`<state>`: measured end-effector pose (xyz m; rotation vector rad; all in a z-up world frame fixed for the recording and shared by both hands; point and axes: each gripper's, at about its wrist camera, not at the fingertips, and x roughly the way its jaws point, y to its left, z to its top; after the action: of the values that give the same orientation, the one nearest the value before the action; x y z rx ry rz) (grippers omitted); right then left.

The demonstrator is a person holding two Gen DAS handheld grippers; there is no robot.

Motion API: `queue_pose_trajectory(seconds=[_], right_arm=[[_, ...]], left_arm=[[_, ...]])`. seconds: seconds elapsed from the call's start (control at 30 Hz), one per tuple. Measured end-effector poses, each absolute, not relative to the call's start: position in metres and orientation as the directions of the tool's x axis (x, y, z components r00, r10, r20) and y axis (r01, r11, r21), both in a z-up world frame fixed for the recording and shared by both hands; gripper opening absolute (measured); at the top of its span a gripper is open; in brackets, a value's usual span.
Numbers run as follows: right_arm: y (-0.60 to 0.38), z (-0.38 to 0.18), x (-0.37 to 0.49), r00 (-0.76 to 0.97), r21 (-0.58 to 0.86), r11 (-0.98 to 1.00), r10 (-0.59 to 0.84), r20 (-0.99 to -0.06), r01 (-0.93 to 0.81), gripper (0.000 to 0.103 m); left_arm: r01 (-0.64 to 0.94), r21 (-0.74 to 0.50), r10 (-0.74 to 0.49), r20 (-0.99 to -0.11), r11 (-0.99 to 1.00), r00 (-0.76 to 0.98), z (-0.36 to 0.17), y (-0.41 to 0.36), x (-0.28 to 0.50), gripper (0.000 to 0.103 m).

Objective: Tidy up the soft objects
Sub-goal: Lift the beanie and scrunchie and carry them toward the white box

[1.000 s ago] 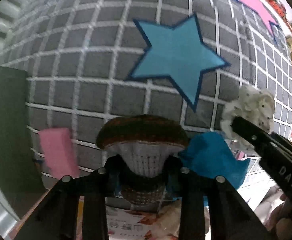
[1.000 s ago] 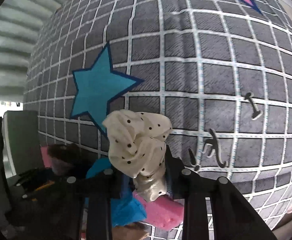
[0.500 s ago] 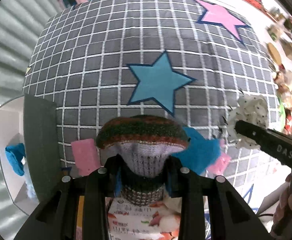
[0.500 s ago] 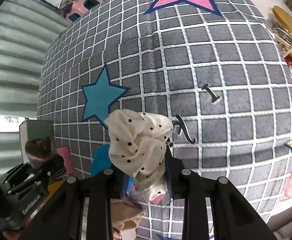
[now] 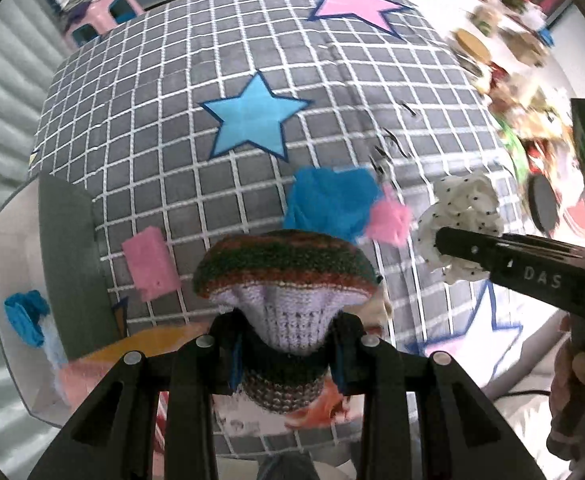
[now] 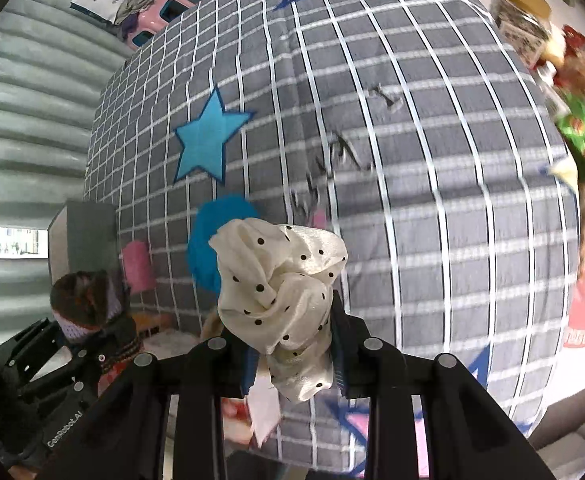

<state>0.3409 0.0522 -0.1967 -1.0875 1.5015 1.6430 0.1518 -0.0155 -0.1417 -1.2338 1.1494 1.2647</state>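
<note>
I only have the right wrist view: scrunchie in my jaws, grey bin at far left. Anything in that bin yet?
Observer: Yes. The left wrist view looks into the bin: a blue item lies against its white inner wall.
Operator: Is the left gripper square on the hat?
Observer: It is shut on the hat's pale neck, with the striped crown bulging above the pads.
Operator: What's behind my scrunchie?
Observer: A pink fluffy piece, touching the blue cloth's right edge.

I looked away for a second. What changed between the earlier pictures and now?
Both hand-held grippers rose away from the checked blanket, which now looks smaller. The left one carried up the knitted hat, the right one the dotted scrunchie. Neither grip changed; the blue cloth and pink sponge stayed put.
</note>
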Motion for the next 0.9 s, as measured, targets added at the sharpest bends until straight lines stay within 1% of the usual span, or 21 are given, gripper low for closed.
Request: queue_pose_trajectory(seconds=[0.27,0.57,0.73,0.9], right_arm=[[-0.016,-0.186,0.342,-0.415,0.42,-0.096,-0.069,-0.907,-0.903,0.031],[-0.084,-0.171,0.317,-0.399,0.407,-0.123,-0.086,-0.913,-0.905,0.031],[-0.114,-0.167,0.291,-0.414,0.432,-0.175,-0.129,-0.901,-0.885,0.031],[-0.133,-0.162,0.255,-0.411,0.442,-0.263,-0.167,-0.896,-0.857,0.031]], left_arm=[[-0.992,-0.087,0.058,-0.994,0.087,0.092,-0.117,-0.07,0.163,0.036],[-0.975,-0.106,0.072,-0.99,0.197,0.122,-0.1,-0.13,0.153,0.036],[-0.979,-0.093,0.109,-0.987,0.183,0.115,-0.088,-0.153,0.131,0.036],[-0.992,-0.077,0.151,-0.984,0.104,0.092,-0.077,-0.173,0.098,0.036]])
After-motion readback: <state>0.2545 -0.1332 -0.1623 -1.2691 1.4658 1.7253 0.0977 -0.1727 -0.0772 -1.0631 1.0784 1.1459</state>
